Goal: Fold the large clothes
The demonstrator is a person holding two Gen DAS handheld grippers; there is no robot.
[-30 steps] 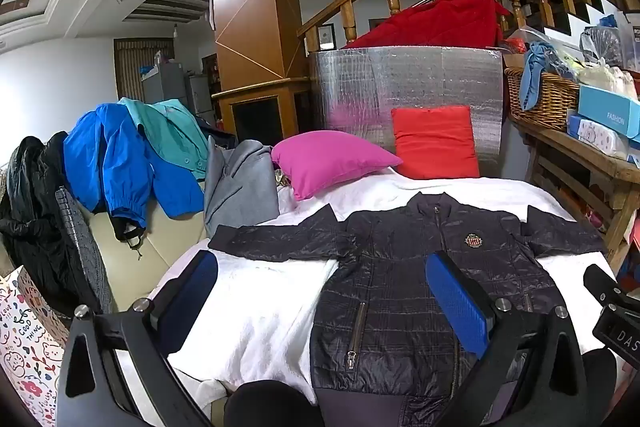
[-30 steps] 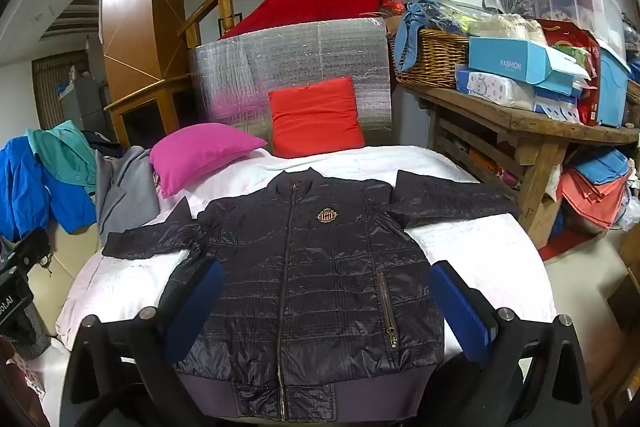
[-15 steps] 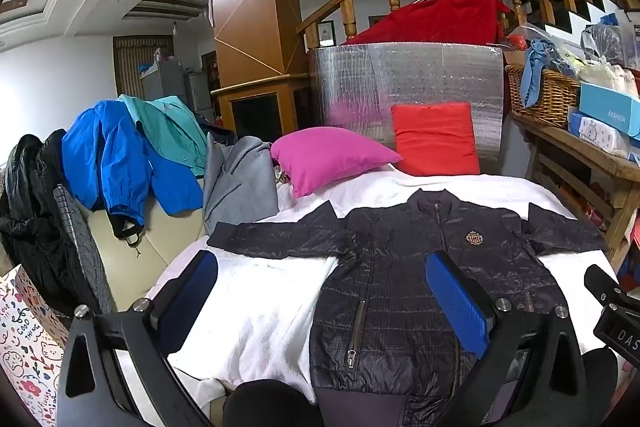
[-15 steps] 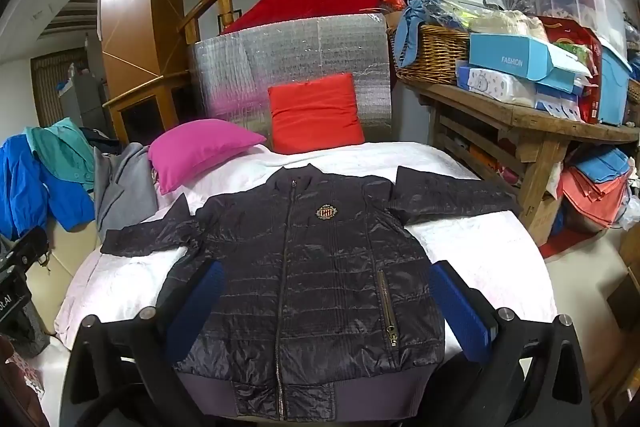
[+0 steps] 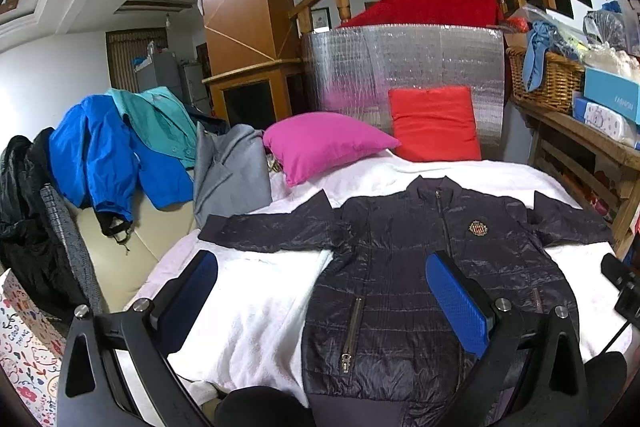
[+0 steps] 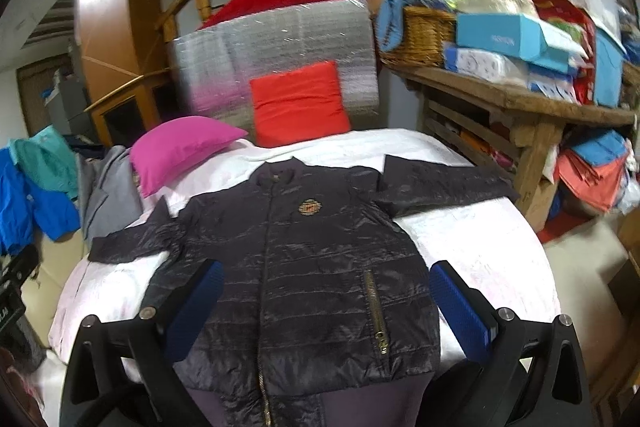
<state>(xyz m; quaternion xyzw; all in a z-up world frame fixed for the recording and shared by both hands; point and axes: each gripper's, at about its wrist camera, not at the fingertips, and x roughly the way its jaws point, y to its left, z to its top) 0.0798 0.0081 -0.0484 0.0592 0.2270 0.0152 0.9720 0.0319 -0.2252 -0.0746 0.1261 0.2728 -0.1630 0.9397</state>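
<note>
A dark quilted jacket (image 5: pixel 404 275) (image 6: pixel 304 267) lies flat, front up and zipped, on a white blanket (image 5: pixel 256 307) (image 6: pixel 472 247), both sleeves spread sideways. My left gripper (image 5: pixel 320 291) hovers open above the jacket's lower left side and the blanket, with nothing between its blue pads (image 5: pixel 456 303). Over the jacket's hem my right gripper (image 6: pixel 326 303) is also open and empty, its blue pads (image 6: pixel 460 307) wide apart. The other gripper's black body shows at the right edge of the left wrist view and the left edge of the right wrist view.
A pink pillow (image 5: pixel 324 143) and a red pillow (image 5: pixel 434 123) rest at the far end against a silver foil panel (image 5: pixel 400 67). Blue, teal and grey coats (image 5: pixel 120 151) hang at the left. A wooden bench (image 6: pixel 520 107) with a basket and boxes stands at the right.
The right wrist view has tilted and shifted, and it is blurred with motion, so the right gripper is moving. The left gripper's view is almost unchanged. Both grippers stay open.
</note>
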